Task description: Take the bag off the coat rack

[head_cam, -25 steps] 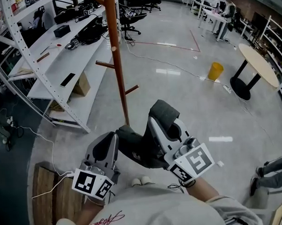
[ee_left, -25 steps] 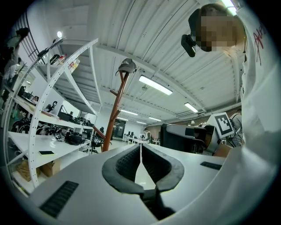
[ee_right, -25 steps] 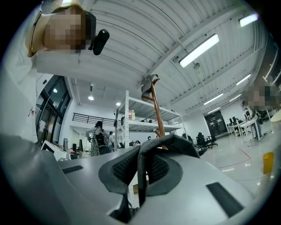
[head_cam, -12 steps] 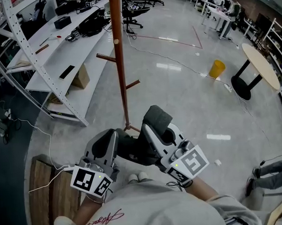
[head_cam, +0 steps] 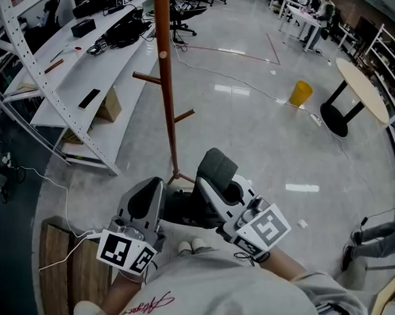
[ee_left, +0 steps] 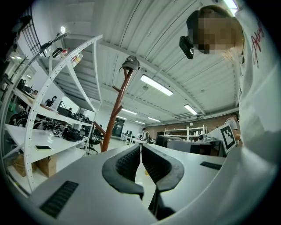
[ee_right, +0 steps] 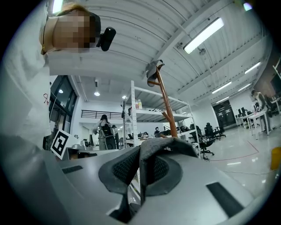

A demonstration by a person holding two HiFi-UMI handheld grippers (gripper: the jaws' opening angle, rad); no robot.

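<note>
The brown wooden coat rack [head_cam: 167, 89] stands on the floor ahead, with short pegs on its pole. A dark grey bag [head_cam: 187, 211] hangs low between my two grippers, apart from the rack. My right gripper [head_cam: 210, 184] is shut on the bag's grey strap [ee_right: 163, 147], which loops up over its jaws [head_cam: 217, 164]. My left gripper [head_cam: 148, 191] sits beside the bag on its left. In the left gripper view its pads [ee_left: 128, 162] meet with nothing between them. A grey cap [ee_left: 130, 63] tops the rack, which also shows in the right gripper view [ee_right: 167, 105].
Long white benches under a perforated white frame [head_cam: 83, 74] run along the left. A wooden pallet [head_cam: 59, 270] and a white cable lie at my lower left. A yellow bin [head_cam: 301, 92] and a round table [head_cam: 361, 88] stand at the far right. A person's legs [head_cam: 377, 237] are at the right edge.
Both grippers and the bag have drifted slightly left and down in the head view, a bit farther from the rack's foot. Both grips look the same.
</note>
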